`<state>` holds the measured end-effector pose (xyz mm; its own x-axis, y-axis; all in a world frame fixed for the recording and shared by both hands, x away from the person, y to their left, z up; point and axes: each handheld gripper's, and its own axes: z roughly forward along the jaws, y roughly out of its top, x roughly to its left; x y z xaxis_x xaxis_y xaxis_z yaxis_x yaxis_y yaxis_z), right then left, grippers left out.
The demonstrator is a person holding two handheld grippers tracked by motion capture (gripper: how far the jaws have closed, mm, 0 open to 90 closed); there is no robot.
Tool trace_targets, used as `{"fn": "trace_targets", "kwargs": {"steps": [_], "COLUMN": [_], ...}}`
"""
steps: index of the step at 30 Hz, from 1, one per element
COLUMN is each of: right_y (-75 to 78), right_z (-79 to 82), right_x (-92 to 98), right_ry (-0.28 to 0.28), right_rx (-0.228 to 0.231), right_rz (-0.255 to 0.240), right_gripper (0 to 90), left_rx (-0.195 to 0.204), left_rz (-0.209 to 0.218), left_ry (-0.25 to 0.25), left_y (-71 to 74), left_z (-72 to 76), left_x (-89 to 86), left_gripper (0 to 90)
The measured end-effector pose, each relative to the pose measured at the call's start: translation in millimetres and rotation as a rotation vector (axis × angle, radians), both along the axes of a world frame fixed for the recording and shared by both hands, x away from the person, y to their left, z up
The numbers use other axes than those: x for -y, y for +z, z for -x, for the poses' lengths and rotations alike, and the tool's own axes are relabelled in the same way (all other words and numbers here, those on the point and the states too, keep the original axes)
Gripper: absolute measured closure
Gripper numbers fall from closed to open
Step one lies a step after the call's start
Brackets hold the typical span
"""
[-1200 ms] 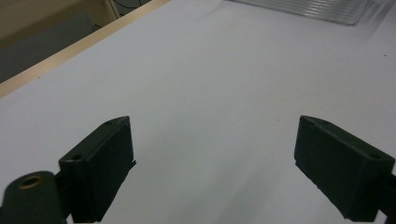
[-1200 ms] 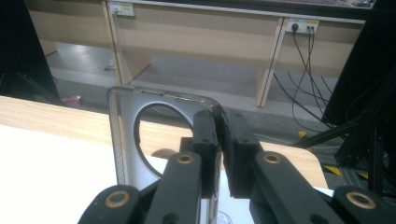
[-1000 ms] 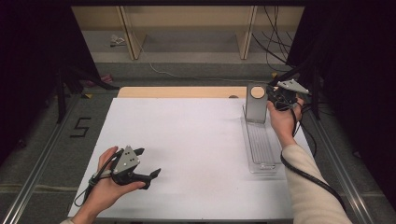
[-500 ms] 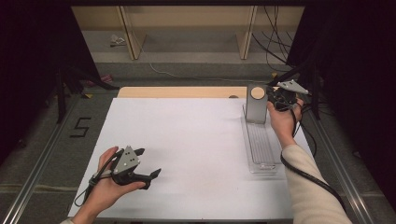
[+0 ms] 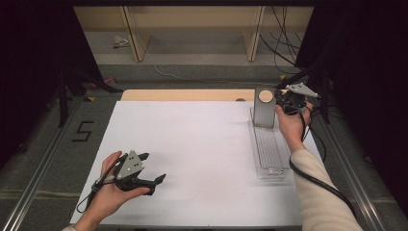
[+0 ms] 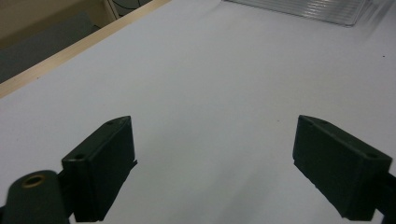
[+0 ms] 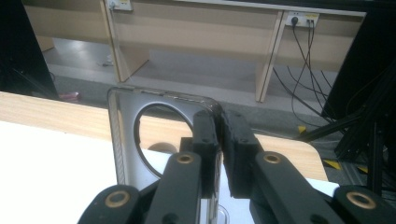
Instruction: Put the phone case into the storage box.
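**At the table's far right, a steady pinch on the metal plate**

Nothing has shifted over the last second. The right gripper (image 5: 284,102) stays clamped on the edge of an upright grey metal plate (image 7: 159,140) with a round hole, standing at the far end of a clear tray (image 5: 269,159). The left gripper (image 5: 144,180) rests near the table's (image 5: 192,139) front, jaws spread and empty. Lifting or tilting the plate looks not yet begun.

L gripper (image 5: 146,180): your black body, grey 3-corner plate, lower left.
R gripper (image 5: 280,102): black, brass-ringed screws, black cable.
Sleeve (image 5: 321,202): your beige one.
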<state>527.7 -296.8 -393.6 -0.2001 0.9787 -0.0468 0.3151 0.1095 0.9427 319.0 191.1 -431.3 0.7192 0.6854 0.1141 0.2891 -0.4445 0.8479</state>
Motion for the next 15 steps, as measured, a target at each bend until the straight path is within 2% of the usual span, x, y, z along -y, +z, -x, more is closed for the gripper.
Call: {"fn": "trace_targets", "kwargs": {"steps": [15], "right_y": [1.1], "right_z": [-1.7], "right_x": [1.5], "right_ry": [0.009], "right_rx": [-0.001], "right_rz": [-0.010], "right_gripper": [84.3], "left_rx": [-0.001], "left_rz": [0.001], "left_ry": [0.001], "left_y": [-0.1], "left_z": [0.1], "left_x": [0.2], "left_gripper": [12.3]}}
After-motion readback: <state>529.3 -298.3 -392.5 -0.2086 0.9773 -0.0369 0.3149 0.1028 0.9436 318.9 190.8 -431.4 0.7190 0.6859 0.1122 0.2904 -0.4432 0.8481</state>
